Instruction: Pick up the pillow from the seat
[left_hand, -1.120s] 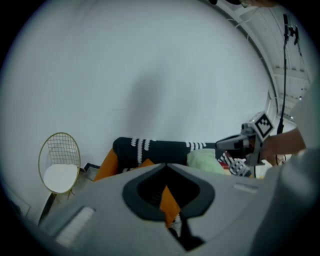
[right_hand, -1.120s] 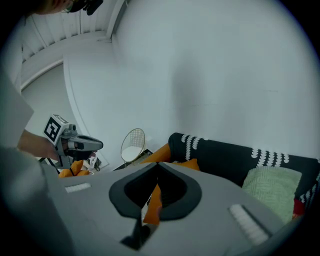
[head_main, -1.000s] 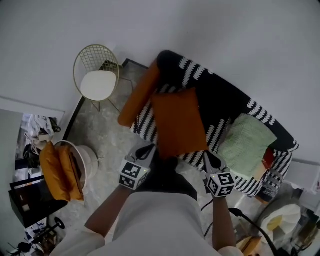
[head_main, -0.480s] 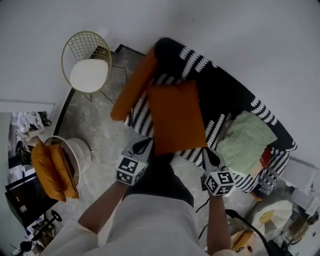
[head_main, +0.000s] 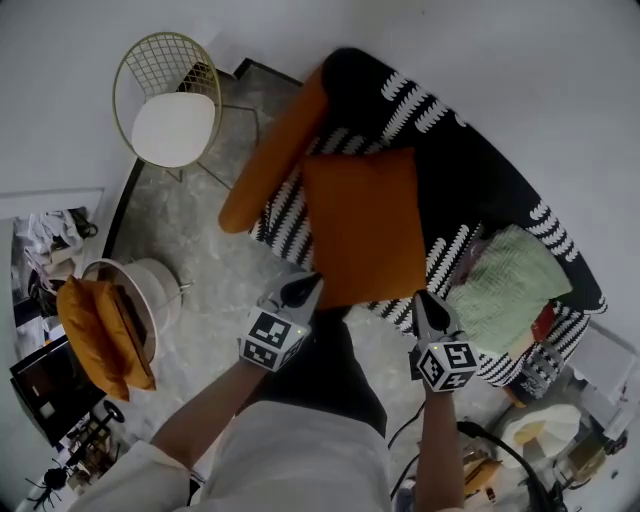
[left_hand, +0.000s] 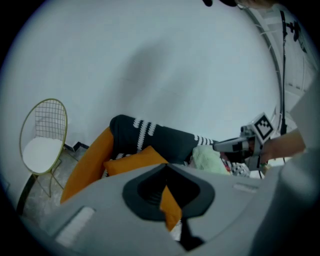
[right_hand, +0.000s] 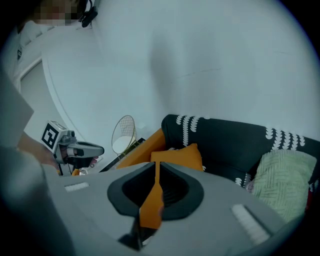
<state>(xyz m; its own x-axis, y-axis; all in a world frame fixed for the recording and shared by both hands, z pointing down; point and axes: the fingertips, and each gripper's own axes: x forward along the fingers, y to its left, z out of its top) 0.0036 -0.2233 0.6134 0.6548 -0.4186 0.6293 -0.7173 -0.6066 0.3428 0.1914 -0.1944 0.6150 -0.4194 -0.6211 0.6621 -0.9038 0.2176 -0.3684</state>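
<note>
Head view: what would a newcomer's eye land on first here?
The square orange fabric pillow, centre frame, pinched at its near corners by the left gripper and right gripper. Behind it is the black sofa with white stripes; upper left, a gold wire chair.

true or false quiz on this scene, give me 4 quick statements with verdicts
1. The left tool and the right tool each pinch fabric of the orange pillow. True; the right tool's jaws have just opened a touch, with fabric between them.
2. The green blanket lies on the floor. False: it lies on the sofa, at its right end in the head view.
3. An orange cushion sits on the wire chair. False: only a white seat pad is on it.
4. The white basket holds orange cushions. True.
</note>
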